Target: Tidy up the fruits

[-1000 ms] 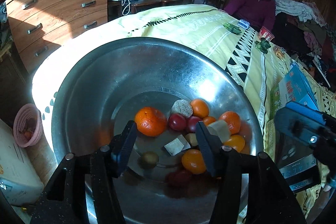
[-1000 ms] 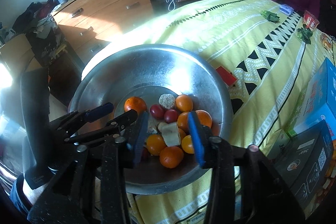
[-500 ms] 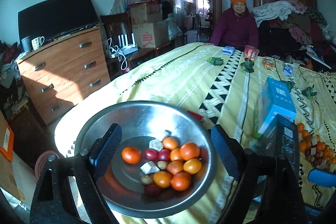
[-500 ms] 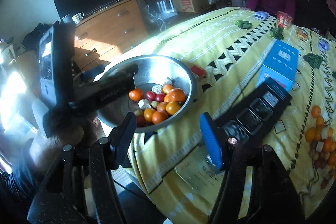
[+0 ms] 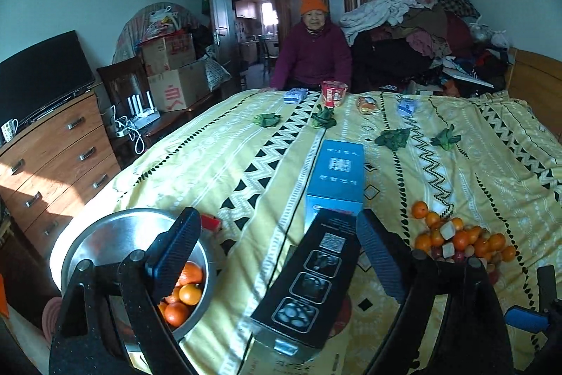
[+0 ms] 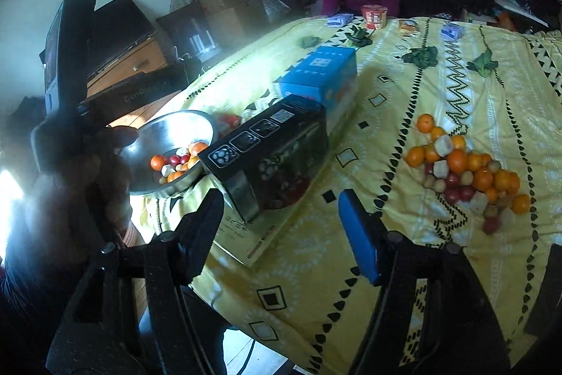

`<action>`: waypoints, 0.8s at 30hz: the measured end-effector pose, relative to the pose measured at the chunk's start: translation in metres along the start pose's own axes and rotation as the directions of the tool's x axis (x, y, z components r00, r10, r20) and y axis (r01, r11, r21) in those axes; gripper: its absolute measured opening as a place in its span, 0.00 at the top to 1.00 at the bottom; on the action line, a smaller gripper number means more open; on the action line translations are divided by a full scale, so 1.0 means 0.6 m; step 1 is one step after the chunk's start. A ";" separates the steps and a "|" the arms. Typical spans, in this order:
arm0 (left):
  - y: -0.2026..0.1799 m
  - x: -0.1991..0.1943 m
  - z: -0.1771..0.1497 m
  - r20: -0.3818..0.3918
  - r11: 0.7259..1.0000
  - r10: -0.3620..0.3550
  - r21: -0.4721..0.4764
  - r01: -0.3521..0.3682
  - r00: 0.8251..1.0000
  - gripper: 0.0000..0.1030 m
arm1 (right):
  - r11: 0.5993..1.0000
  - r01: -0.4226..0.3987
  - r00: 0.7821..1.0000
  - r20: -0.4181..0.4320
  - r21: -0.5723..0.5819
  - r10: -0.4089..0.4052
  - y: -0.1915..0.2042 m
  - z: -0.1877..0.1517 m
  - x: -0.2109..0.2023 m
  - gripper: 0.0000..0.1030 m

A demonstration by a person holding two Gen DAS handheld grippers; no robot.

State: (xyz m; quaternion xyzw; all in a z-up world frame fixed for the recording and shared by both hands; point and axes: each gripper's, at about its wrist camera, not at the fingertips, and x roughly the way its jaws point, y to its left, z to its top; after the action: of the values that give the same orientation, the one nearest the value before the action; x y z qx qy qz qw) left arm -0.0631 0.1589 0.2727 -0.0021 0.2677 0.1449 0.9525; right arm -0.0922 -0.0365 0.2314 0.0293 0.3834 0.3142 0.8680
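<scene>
A steel bowl (image 5: 105,234) at the bed's near left corner holds several oranges and small red fruits; it also shows in the right wrist view (image 6: 168,132). A loose pile of oranges, red fruits and pale chunks (image 5: 460,241) lies on the yellow bedspread at the right, also in the right wrist view (image 6: 467,167). My left gripper (image 5: 277,252) is open and empty, raised above the bed's near edge between bowl and pile. My right gripper (image 6: 281,231) is open and empty, raised over the near edge, left of the pile.
A black box (image 5: 309,283) and a blue box (image 5: 337,178) lie between bowl and pile. Leafy greens (image 5: 391,137), packets and a red cup (image 5: 333,94) lie farther back. A person in an orange hat (image 5: 312,51) sits at the far side. A dresser (image 5: 45,157) stands left.
Both grippers have pulled back and up from the bowl, opened wider and swung right, bringing the boxes and the loose fruit pile into view.
</scene>
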 end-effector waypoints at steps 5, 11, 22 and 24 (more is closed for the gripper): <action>-0.075 0.006 -0.002 -0.010 0.998 -0.036 0.060 0.036 0.999 0.12 | 0.998 0.020 1.000 0.007 0.057 -0.021 -0.054 -0.019 -0.019 0.32; -0.141 0.027 -0.008 -0.057 0.991 -0.087 0.095 0.092 0.995 0.12 | 0.989 0.037 0.999 0.021 0.146 -0.040 -0.127 -0.045 -0.044 0.32; -0.233 0.102 -0.102 -0.256 0.964 -0.226 0.080 0.253 0.940 0.12 | 0.944 0.165 0.986 -0.081 0.284 -0.148 -0.256 -0.130 -0.047 0.29; -0.256 0.128 -0.133 -0.305 0.954 -0.258 0.072 0.293 0.917 0.12 | 0.934 0.223 0.974 -0.111 0.280 -0.199 -0.278 -0.151 -0.034 0.29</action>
State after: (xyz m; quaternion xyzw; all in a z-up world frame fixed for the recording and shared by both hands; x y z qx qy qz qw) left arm 0.0010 0.0264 0.1537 -0.0059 0.4103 -0.0085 0.9119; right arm -0.0772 -0.1989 0.1321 0.1025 0.4610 0.1602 0.8668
